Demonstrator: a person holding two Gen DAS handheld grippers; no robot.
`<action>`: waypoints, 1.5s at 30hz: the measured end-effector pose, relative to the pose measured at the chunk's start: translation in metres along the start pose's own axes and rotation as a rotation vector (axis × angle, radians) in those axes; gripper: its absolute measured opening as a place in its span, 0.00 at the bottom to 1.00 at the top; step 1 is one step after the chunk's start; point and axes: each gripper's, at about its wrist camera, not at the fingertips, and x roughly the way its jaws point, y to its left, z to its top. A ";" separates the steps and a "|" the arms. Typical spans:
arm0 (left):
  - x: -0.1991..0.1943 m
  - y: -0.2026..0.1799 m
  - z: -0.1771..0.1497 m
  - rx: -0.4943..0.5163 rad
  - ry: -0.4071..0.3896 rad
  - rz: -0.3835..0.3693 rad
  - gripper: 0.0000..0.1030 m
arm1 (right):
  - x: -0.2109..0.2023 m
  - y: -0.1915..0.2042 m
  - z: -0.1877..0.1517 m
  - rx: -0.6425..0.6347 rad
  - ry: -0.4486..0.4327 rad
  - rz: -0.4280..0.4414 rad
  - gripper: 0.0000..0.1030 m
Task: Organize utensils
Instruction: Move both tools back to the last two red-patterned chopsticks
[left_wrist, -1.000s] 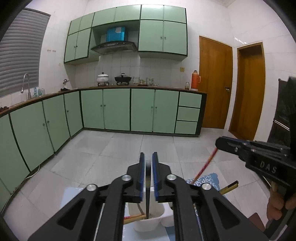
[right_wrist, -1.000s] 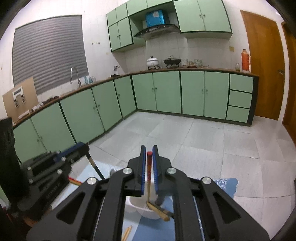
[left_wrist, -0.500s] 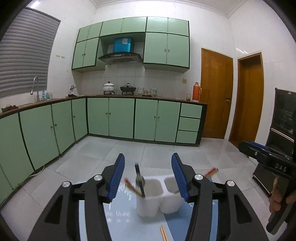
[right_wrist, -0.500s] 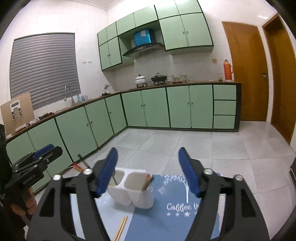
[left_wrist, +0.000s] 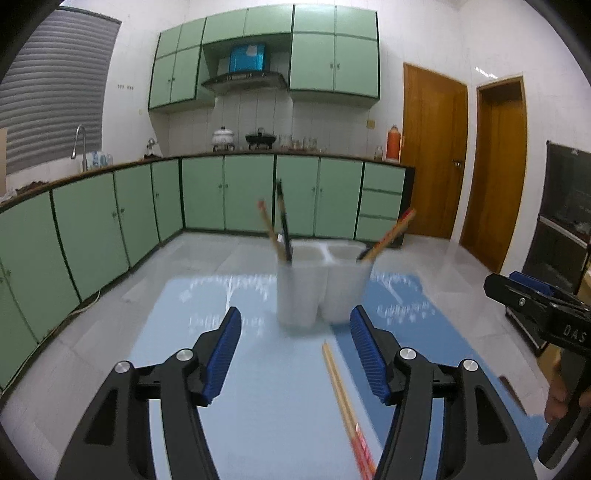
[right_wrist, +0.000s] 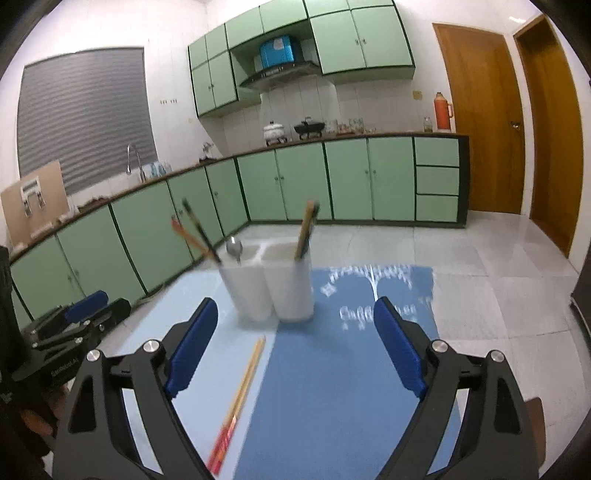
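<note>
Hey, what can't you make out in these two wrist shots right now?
- Utensil holder, both views: motion blur; its opaque walls hide the utensils' lower ends.
- Mat lettering, right wrist view: smeared, partly behind the right gripper.
- Loose chopsticks, left wrist view: near ends cut off by the bottom edge.

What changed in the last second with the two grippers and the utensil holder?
Both grippers let go: the left gripper and right gripper, each shut on a utensil over the white holder a second ago, now stand open and pulled back. The utensils stay in the cups. The loose chopsticks stay on the blue mat.
</note>
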 end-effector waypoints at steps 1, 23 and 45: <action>-0.001 0.000 -0.008 -0.001 0.008 0.003 0.59 | 0.000 0.001 -0.009 0.008 0.011 -0.001 0.81; -0.001 0.012 -0.115 0.022 0.200 0.078 0.59 | 0.017 0.051 -0.138 -0.088 0.309 0.035 0.65; -0.004 0.021 -0.114 0.001 0.200 0.090 0.59 | 0.029 0.074 -0.153 -0.138 0.362 0.063 0.55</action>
